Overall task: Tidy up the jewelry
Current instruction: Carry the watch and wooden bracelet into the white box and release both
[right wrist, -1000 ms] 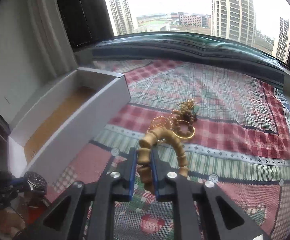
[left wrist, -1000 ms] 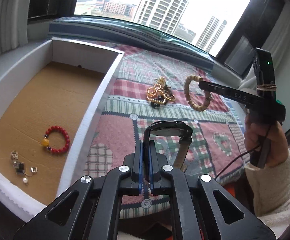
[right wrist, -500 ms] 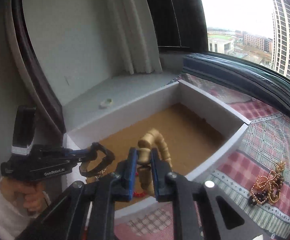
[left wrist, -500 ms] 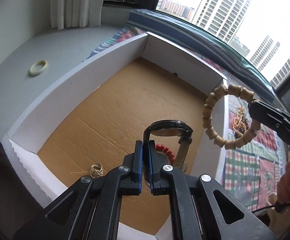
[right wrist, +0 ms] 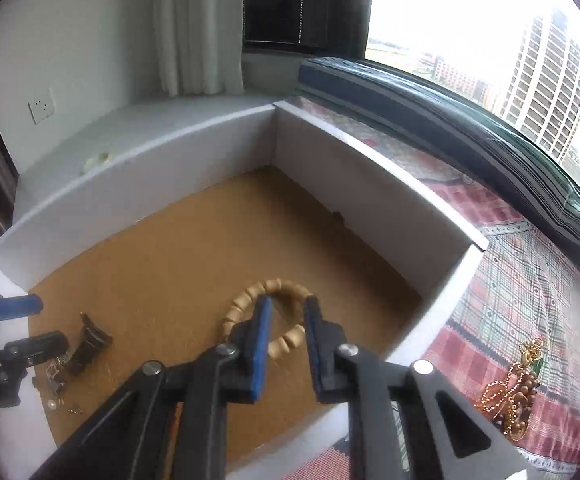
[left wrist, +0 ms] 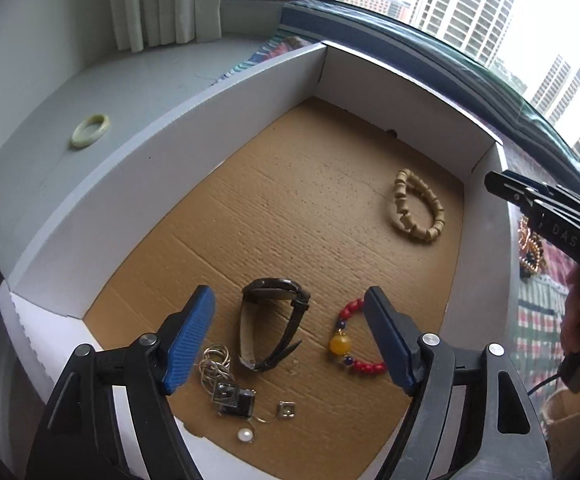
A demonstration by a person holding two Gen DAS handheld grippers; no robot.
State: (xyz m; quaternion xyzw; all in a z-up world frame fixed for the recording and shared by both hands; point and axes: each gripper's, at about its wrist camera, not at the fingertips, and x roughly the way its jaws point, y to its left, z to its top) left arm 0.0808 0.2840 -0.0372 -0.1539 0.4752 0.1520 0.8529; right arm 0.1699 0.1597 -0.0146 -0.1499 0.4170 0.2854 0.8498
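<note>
A black watch (left wrist: 270,322) lies on its side in the white box (left wrist: 194,148), long axis toward the near edge, between the left gripper (left wrist: 290,336)'s opening fingers; the right gripper (right wrist: 288,334)'s fingers part above the wooden bead bracelet (right wrist: 250,300).

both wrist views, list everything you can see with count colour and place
box: 1, white walls, brown cardboard floor, on the sill
wooden bracelet: 1, tan beads, on the box floor, far right
watch: 1, black, on the box floor, between the left gripper's fingers
red bracelet: 1, red beads with a yellow one, box floor, right of the watch
small pieces: several, silver rings, dark squares, a white pearl, near box corner
bangle: 1, pale green, on the grey sill left of the box
gold pile: 1 tangle, gold and brown beads, on the plaid cloth
left gripper: black, blue pads, jaws opening, apart from the watch
right gripper: black, blue pads, jaws opening above the wooden bracelet
</note>
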